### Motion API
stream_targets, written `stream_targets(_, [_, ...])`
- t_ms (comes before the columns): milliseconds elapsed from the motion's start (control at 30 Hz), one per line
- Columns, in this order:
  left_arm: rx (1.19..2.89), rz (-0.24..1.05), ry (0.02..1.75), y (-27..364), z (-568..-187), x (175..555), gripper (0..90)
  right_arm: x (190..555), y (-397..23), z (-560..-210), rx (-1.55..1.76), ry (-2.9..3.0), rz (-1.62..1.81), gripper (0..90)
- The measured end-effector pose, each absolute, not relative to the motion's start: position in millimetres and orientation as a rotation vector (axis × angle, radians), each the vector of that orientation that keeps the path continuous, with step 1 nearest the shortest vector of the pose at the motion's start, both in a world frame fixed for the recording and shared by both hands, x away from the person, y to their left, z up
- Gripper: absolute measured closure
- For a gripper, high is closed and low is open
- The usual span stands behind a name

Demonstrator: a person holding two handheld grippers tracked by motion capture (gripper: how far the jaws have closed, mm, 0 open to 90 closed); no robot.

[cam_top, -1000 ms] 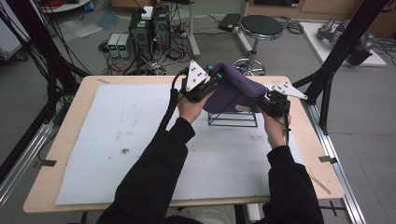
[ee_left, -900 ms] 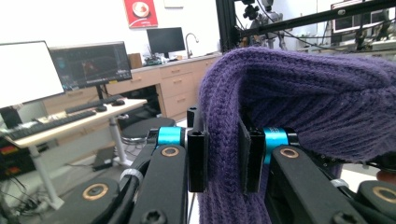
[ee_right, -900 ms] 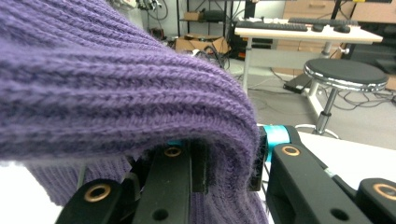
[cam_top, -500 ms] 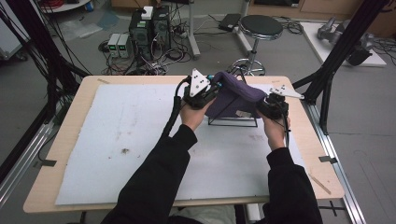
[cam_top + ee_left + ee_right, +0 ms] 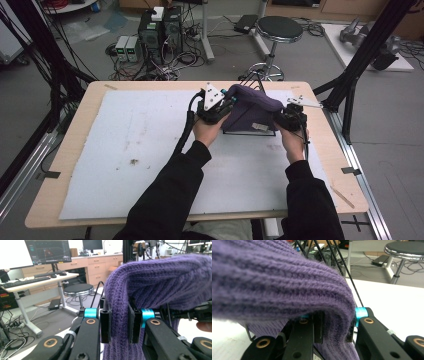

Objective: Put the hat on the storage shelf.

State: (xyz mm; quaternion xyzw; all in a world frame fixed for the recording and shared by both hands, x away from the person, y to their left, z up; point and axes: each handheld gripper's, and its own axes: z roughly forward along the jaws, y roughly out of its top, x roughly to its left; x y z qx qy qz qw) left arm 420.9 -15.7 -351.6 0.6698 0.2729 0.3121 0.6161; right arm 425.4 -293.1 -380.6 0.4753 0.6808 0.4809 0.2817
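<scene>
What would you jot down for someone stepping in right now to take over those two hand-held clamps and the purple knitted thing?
Left gripper: shut on the purple knit, pinching its edge.
Right gripper: shut on the knit's opposite edge.
The knit hangs stretched between both grippers, draped across the top of the black wire rack at the far side of the white mat.
Done: knit gripped at both ends and laid over the rack.
Left, probably: settle it down evenly on the rack, then open both grippers.
</scene>
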Motion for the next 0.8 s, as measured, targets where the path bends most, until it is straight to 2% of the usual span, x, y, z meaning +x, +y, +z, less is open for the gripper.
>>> stream_targets(633, [1.555,0.729,0.645,-18.9,-360.6,420.5,74.7,425.8,-295.9,-385.1,1.281,1.822,1.276,74.7])
stream_targets(800, [1.551,0.722,0.651,-19.0,-360.9,421.0,70.1,424.7,-298.6,-383.8,1.302,1.793,1.298,62.8])
